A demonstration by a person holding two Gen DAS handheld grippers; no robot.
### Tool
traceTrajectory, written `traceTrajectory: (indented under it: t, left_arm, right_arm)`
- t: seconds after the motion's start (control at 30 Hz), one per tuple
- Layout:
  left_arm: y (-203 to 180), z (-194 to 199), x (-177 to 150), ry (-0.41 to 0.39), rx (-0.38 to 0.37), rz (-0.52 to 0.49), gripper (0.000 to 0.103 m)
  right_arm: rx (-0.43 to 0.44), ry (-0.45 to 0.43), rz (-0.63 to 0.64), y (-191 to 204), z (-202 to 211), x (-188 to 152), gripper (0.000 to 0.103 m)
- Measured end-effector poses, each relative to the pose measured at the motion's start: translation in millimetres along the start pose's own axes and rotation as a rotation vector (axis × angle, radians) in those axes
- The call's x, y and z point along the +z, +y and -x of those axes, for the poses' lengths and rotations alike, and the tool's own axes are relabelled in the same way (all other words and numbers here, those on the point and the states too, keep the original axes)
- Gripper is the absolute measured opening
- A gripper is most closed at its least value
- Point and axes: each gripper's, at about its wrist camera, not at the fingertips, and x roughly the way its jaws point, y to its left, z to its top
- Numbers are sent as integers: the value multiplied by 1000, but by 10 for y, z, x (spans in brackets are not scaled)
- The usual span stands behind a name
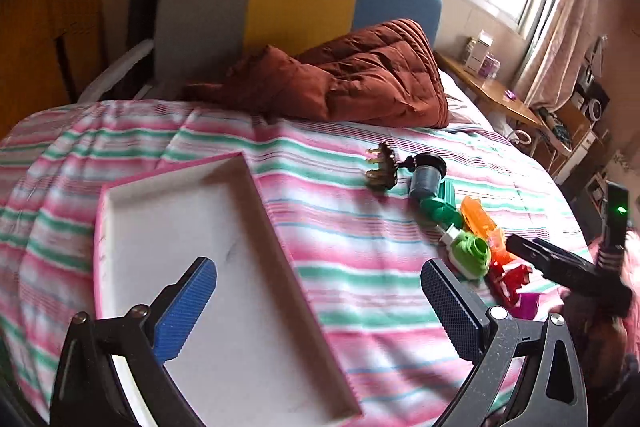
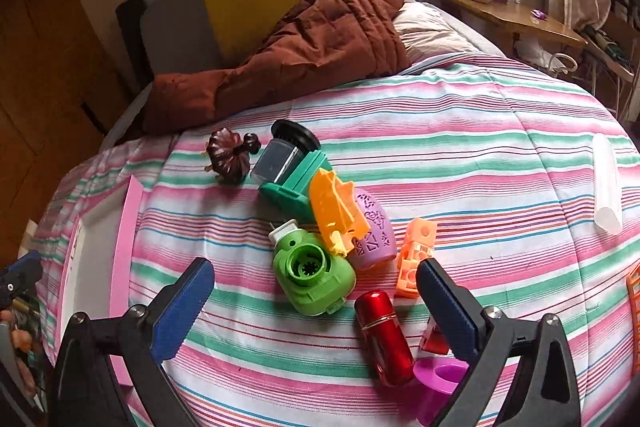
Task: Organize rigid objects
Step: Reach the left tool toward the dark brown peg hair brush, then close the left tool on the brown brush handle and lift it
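Striped bedspread (image 2: 460, 131) bearing the objects. Far left: white tray with pink rim (image 1: 176, 227), empty, with the left gripper (image 1: 318, 311) above it, jaws apart and holding nothing. Right of the tray, in a loose cluster: brown claw hair clip (image 2: 230, 155), dark cylinder on a green base (image 2: 288, 167), green camera-shaped toy (image 2: 314, 277), orange plastic piece (image 2: 336, 213), perforated lilac cup (image 2: 374, 231), glossy red cylinder (image 2: 384, 337), peach block (image 2: 416, 259). The right gripper (image 2: 316, 311) hovers over the cluster, jaws apart.
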Motion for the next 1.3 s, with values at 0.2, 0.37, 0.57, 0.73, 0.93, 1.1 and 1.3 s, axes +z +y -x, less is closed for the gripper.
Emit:
traceTrajectory:
  t: [0.2,0.37,0.57,0.73,0.93,1.1,1.3]
  left_arm:
    - [-306,-564,318,54,35,-58,103]
    - [-490,-1059,564,102,38,-42,103]
    - [-692,-1493,799,136,-28,-57,103]
    - [-761,-1789,948,147,-35,-23,103]
    - [-884,-2042,964,165,-17,-56,101]
    - [-838,-2114,837,182,-102,-42,68]
    - [-758,-1806,561,161,-133,-59,68]
  right_arm:
    - [-3,-42,-52,-93,60,65,103]
    - [5,-78,-93,-189,121,108,103]
    - [32,-87,-150,-289,136,136,103]
    - [46,-89,-148,-288,149,138,103]
    - [58,-88,-143,-275,155,135,103]
    - [56,-80,-131,-259,134,132,103]
    - [42,-78,-119,-239,117,128,103]
